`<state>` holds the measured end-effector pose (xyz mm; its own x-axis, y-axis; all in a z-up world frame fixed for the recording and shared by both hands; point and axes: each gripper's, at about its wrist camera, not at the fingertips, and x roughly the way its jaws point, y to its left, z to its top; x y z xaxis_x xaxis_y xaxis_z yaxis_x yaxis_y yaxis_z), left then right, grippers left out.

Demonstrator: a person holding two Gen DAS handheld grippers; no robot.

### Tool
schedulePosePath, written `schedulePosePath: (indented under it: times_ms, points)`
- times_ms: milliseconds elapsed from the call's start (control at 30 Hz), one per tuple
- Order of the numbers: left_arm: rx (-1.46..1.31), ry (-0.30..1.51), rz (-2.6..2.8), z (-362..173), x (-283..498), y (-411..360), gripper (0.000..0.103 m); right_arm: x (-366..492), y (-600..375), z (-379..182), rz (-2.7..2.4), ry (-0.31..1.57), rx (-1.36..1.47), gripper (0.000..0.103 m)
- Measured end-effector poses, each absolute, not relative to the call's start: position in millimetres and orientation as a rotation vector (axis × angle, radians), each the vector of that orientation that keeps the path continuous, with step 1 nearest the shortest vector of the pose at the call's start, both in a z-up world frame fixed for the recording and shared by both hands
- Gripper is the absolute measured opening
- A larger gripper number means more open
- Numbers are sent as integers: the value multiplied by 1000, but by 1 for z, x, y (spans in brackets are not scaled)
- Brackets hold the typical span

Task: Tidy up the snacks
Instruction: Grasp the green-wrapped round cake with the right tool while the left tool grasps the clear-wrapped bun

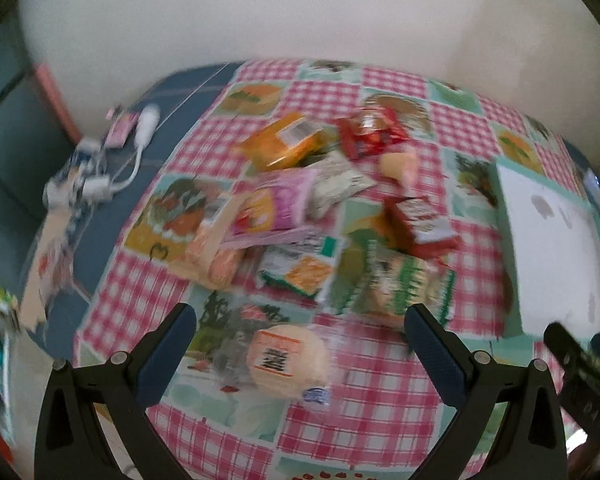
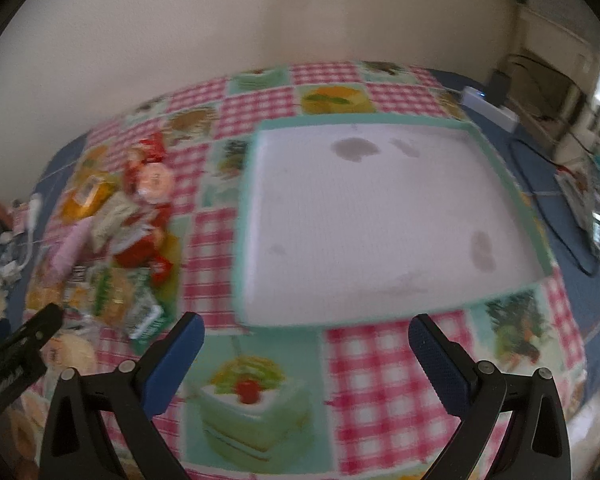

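Pink-checked tablecloth, teal-rimmed white tray, blue-padded black fingers

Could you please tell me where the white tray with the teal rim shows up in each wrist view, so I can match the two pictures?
Left wrist view: the tray lies at the right edge, partly cut off, right of the snack pile.
Right wrist view: the tray fills the centre, nothing in it, ahead of the open right gripper.
Shared landmark: the red snack packet lying between pile and tray.
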<state>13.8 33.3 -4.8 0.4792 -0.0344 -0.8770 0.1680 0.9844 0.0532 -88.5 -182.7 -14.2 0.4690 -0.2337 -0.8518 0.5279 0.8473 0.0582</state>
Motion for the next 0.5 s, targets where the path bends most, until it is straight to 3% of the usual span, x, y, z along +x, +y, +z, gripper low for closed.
schedulePosePath:
  times_ms: [500]
  points:
    - [4, 1185, -97, -36, 31, 71, 103, -29, -128, -31, -158, 989, 290, 103]
